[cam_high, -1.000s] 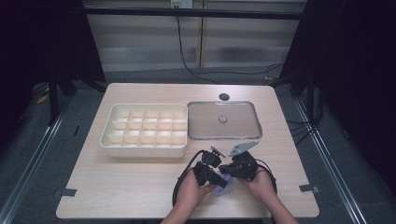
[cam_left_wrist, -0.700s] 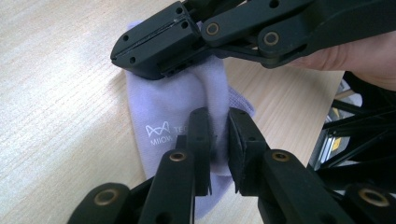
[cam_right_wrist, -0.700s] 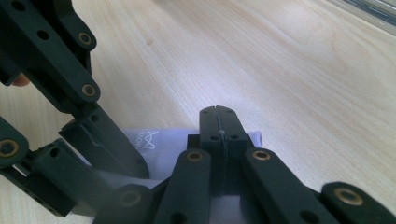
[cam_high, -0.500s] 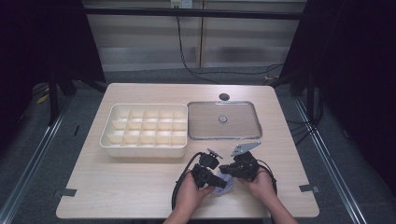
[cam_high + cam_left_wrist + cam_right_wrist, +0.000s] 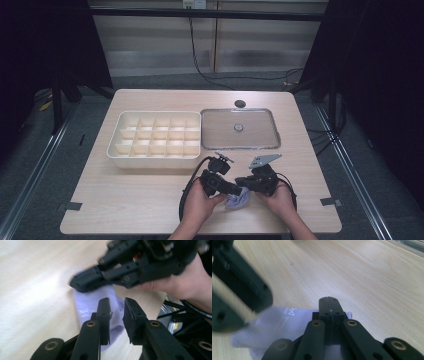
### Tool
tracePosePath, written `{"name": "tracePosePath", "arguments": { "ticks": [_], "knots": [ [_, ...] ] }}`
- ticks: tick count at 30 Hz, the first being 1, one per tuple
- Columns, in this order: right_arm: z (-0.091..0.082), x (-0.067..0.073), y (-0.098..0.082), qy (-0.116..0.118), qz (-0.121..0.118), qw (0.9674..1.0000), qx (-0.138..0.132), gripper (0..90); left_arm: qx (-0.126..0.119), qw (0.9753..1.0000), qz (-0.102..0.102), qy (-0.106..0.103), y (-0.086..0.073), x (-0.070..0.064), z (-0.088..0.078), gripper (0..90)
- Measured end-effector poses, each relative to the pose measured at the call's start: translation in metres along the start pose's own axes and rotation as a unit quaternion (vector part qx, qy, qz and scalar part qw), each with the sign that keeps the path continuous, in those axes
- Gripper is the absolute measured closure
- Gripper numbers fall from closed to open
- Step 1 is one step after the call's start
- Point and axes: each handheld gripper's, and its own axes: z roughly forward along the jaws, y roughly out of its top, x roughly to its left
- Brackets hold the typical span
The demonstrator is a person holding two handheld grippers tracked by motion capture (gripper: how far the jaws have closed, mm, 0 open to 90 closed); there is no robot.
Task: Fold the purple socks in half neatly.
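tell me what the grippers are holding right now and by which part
The right gripper pinches the pale lilac cloth at its edge. The left gripper has just been opening, cloth between its jaws, unpressed.

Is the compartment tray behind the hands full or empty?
Empty. In the high view every cell of the tray shows bare cream bottom, and the pale cloth lies on the table between the two grippers, outside it.
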Motion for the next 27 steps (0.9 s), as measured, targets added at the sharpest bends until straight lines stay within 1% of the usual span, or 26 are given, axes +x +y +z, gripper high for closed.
{"name": "tracePosePath", "arguments": {
  "ticks": [2, 3, 4, 6, 11, 14, 16, 21, 23, 24, 25, 27],
  "knots": [
    [0.000, 0.000, 0.000, -0.002, -0.003, 1.0000, 0.002, 90.0, 0.001, 1.0000, -0.001, 0.008, 0.002, 0.002, 0.000, 75.7],
    [0.000, 0.000, 0.000, -0.002, -0.002, 1.0000, 0.002, 90.0, 0.005, 0.9999, -0.001, 0.011, 0.003, 0.002, 0.002, 75.8],
    [0.000, 0.000, 0.000, -0.003, -0.003, 1.0000, 0.001, 90.0, 0.011, 0.9999, -0.002, 0.007, 0.003, 0.002, 0.005, 76.1],
    [-0.001, 0.000, 0.000, -0.004, 0.000, 1.0000, 0.001, 90.0, 0.025, 0.9997, 0.004, 0.005, 0.001, -0.001, 0.013, 76.4],
    [-0.001, 0.000, -0.002, -0.003, -0.003, 1.0000, -0.002, 90.0, 0.040, 0.9992, -0.001, -0.002, -0.011, -0.002, 0.029, 76.8],
    [-0.001, 0.001, -0.002, -0.006, -0.005, 1.0000, -0.001, 90.0, 0.039, 0.9992, 0.006, 0.006, -0.013, -0.003, 0.031, 77.7],
    [-0.001, 0.001, -0.002, -0.007, -0.004, 1.0000, -0.002, 90.0, 0.041, 0.9990, 0.017, 0.012, -0.013, -0.005, 0.031, 77.9],
    [-0.005, 0.004, -0.003, -0.013, -0.008, 0.9999, -0.006, 90.0, 0.039, 0.9990, 0.019, 0.012, -0.014, -0.005, 0.032, 77.6],
    [-0.009, 0.006, -0.004, -0.013, -0.006, 0.9998, -0.015, 88.4, 0.040, 0.9989, 0.020, 0.015, -0.014, -0.005, 0.032, 77.5],
    [-0.012, 0.007, -0.005, -0.014, -0.004, 0.9998, -0.016, 88.1, 0.035, 0.9990, 0.021, 0.015, -0.014, -0.006, 0.033, 77.6],
    [-0.015, 0.007, -0.005, -0.010, -0.005, 0.9998, -0.019, 88.1, 0.035, 0.9991, 0.021, 0.015, -0.014, -0.006, 0.033, 77.6],
    [-0.021, 0.009, -0.005, -0.011, -0.011, 0.9997, -0.020, 88.3, 0.036, 0.9991, 0.021, 0.014, -0.015, -0.005, 0.032, 77.5]
  ]
}}
